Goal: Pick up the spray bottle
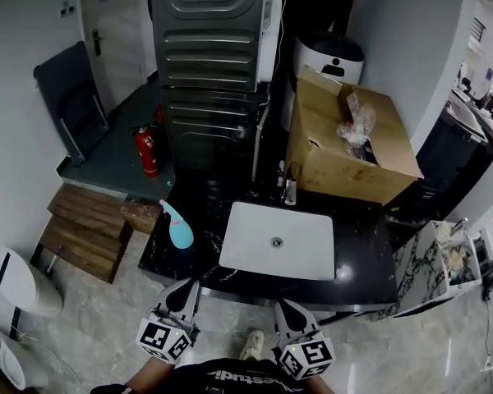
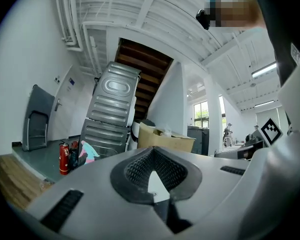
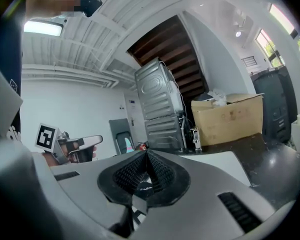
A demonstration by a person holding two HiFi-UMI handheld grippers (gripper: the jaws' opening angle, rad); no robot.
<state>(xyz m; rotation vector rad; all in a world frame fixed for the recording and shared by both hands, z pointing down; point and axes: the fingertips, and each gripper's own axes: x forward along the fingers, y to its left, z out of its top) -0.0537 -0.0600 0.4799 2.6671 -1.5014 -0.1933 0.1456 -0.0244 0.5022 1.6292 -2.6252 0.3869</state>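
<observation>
The person is facing the near edge of the counter [image 1: 361, 261], holding the left gripper [image 1: 179, 295] and the right gripper [image 1: 287, 310] just short of it. The spray bottle [image 1: 179, 226] is standing upright near the counter's left edge, just beside the sink [image 1: 255, 236] and straight ahead of the left gripper. Both pairs of jaws are pressing together with nothing between them.

The reach is probably only beginning, and the left gripper looks the better placed. To do it well, its jaws should be spreading wide before they get near the bottle. They should then be coming in level around the body below the pink head and closing squarely. The bottle is sitting close to the edge, so a nudge from shut jaws could be tipping it off.
</observation>
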